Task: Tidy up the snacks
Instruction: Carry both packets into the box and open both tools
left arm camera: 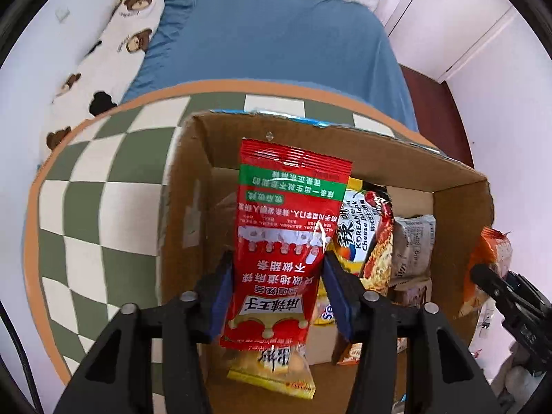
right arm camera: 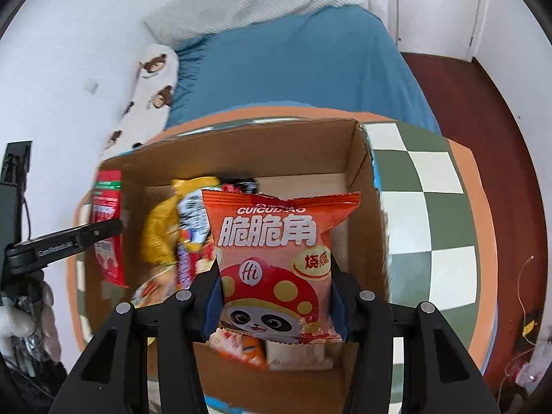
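An open cardboard box (left arm camera: pixel 459 186) stands on the checkered table and holds several snack packets, among them a Korean cheese noodle pack (left arm camera: pixel 365 238) and a grey packet (left arm camera: pixel 414 241). My left gripper (left arm camera: pixel 276 265) points down over the box's left part, its blue pads shut on a red packet (left arm camera: pixel 289 200) with a green band. In the right wrist view, my right gripper (right arm camera: pixel 275 272) is shut on an orange packet (right arm camera: pixel 276 241) with a panda picture, over the box (right arm camera: pixel 365 186). The red packet (right arm camera: pixel 107 200) shows there at the left.
The round table (left arm camera: pixel 103 207) has green and white squares and an orange rim. Behind it lie a bed with a blue sheet (left arm camera: pixel 276 41) and a bear-print pillow (left arm camera: pixel 114 45). Dark red floor (right arm camera: pixel 483 103) is to the right. A gloved hand (right arm camera: pixel 20 317) holds the left tool.
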`<action>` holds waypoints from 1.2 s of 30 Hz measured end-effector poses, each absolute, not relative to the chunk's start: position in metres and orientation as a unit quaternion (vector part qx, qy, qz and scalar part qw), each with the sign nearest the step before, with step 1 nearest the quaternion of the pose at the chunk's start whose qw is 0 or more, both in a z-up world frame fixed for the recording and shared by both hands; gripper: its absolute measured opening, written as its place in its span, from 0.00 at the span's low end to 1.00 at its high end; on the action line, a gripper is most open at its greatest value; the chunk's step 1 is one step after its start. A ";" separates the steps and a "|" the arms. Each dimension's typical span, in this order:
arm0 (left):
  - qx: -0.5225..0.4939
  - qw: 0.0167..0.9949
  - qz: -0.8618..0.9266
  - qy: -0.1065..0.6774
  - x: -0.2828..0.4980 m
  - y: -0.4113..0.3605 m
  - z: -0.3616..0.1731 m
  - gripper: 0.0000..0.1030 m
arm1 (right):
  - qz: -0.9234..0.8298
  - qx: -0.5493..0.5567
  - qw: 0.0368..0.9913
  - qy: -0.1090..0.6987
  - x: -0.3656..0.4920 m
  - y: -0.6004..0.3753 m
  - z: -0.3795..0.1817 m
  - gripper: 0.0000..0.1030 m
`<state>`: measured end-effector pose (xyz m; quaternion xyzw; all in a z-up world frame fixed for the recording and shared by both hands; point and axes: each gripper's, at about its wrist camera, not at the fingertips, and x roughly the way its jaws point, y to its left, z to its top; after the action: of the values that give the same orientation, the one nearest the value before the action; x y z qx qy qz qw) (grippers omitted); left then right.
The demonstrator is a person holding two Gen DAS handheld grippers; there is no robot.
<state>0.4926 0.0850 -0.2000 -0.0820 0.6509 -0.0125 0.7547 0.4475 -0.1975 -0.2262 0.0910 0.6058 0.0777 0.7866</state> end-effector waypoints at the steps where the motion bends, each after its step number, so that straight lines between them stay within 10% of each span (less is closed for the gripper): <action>1: -0.088 0.752 -0.014 0.653 0.496 0.085 -0.203 0.51 | 0.063 0.088 0.783 0.612 0.452 -0.200 -0.233 0.67; 3: -0.101 0.749 -0.017 0.655 0.498 0.085 -0.206 0.64 | 0.057 0.091 0.780 0.617 0.456 -0.202 -0.242 0.87; 8: -0.083 0.759 -0.017 0.645 0.503 0.078 -0.205 0.89 | 0.056 0.084 0.776 0.623 0.454 -0.199 -0.251 0.90; 36: -0.035 0.825 -0.027 0.563 0.397 0.045 -0.153 0.92 | 0.042 0.035 0.833 0.551 0.366 -0.176 -0.196 0.93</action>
<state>0.3967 0.0452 -0.1533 -0.0353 0.5627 -0.0268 0.8255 0.3658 -0.1758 -0.1959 0.0354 0.5509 0.0416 0.8328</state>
